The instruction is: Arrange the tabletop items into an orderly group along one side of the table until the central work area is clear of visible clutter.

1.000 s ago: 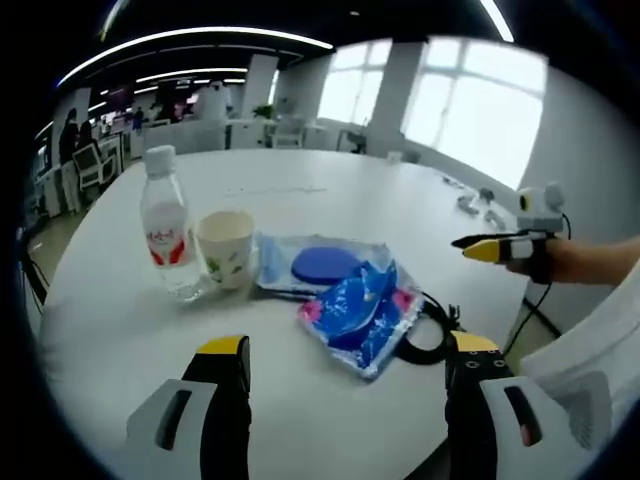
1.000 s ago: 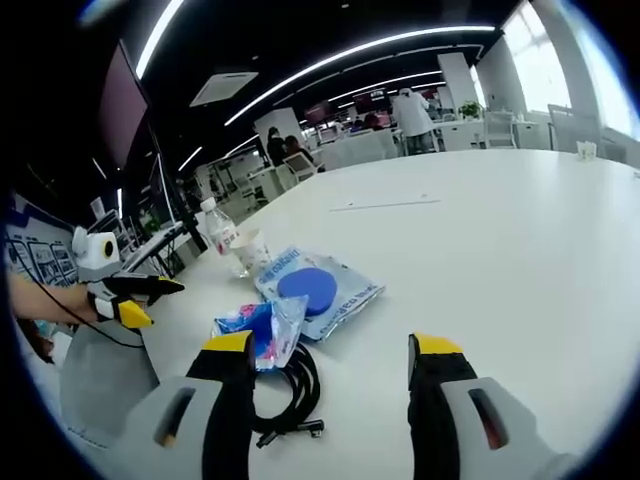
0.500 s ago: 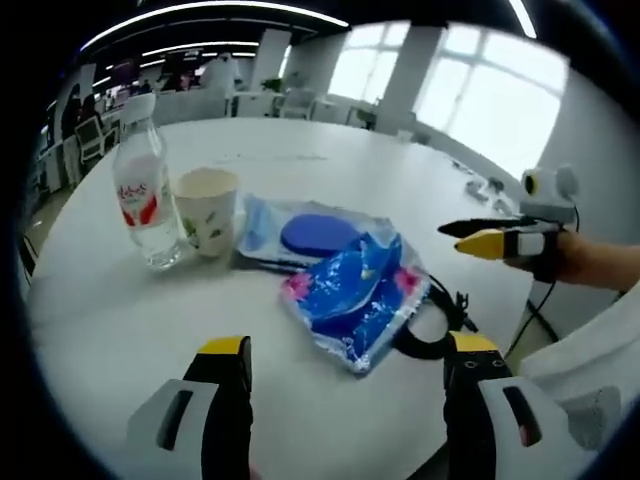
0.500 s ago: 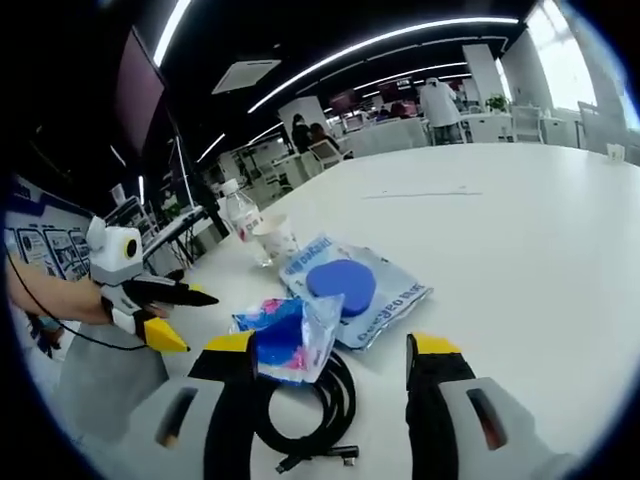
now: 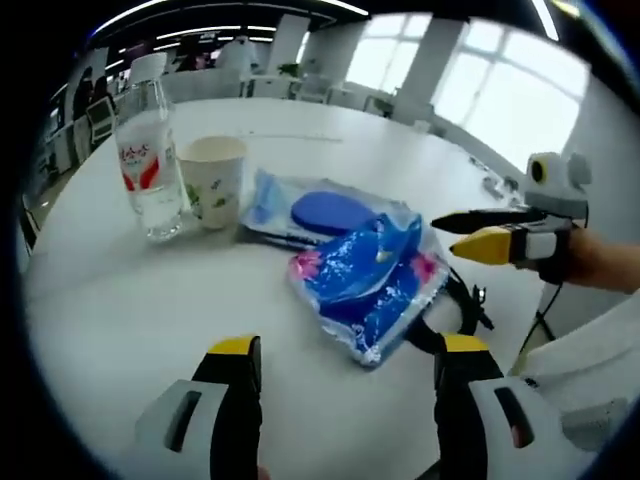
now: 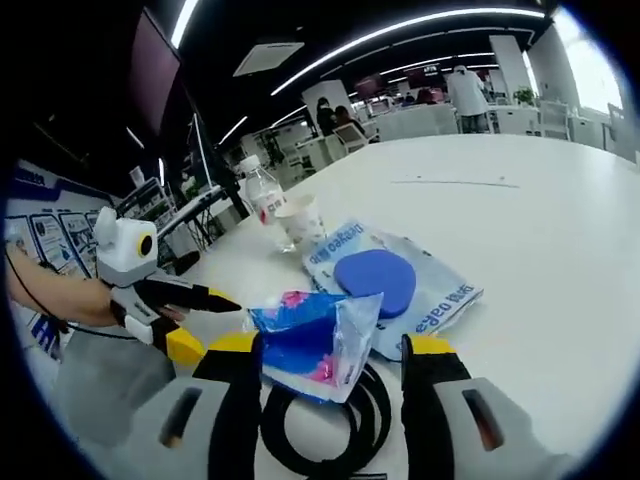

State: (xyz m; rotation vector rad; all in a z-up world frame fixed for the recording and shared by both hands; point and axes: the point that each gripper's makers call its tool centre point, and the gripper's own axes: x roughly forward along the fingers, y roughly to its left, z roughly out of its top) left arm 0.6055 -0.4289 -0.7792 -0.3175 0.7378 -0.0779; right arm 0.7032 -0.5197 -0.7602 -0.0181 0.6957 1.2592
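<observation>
Right gripper view has the right gripper (image 6: 330, 365) with jaws apart, straddling the blue packet (image 6: 312, 340) on the black cable (image 6: 330, 440) near the table (image 6: 560, 250) edge — looks like the grab step, so next is closing on it. Left gripper (image 5: 340, 370) is spread too, holding nothing.

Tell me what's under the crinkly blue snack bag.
A coiled black cable lies partly under the blue snack bag, its loops sticking out. How much cable is covered cannot be seen.

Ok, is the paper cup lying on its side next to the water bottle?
No, the paper cup stands upright on the white table, its open mouth up, right beside the upright water bottle.
</observation>
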